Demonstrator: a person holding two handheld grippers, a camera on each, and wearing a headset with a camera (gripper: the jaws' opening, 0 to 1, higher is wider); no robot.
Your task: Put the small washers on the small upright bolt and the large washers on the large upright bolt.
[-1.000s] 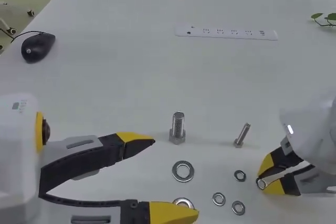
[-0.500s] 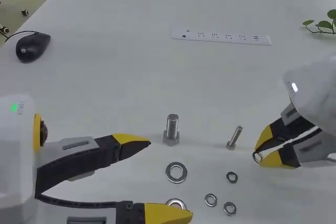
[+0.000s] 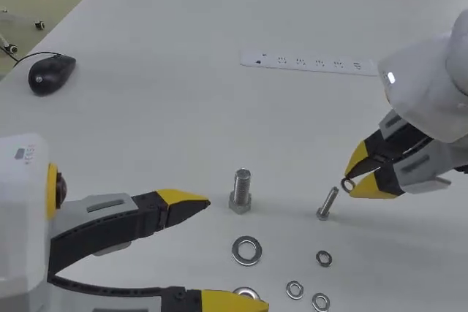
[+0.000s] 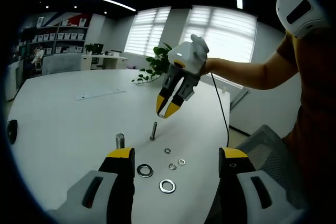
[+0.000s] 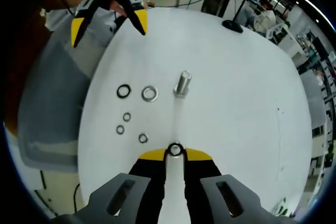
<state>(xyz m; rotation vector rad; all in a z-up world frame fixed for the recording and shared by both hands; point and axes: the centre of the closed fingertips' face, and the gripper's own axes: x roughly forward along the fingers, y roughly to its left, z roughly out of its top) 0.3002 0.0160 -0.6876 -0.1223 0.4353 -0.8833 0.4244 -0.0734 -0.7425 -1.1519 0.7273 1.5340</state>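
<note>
Bench [image 3: 183, 107]: R tool [image 3: 350, 183] w/ washer [image 3: 347, 185] near small bolt [image 3: 327, 203]

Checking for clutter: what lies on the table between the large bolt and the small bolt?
Nothing: in the head view, the table between the large bolt and the small bolt is bare.

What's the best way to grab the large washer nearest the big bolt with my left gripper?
Grip its rim: one jaw tip through the hole, the other outside the edge. The large washer lies flat on the table, too thin to pinch from the side, so the left gripper should probably come down from above, on the side away from the large bolt.
</note>
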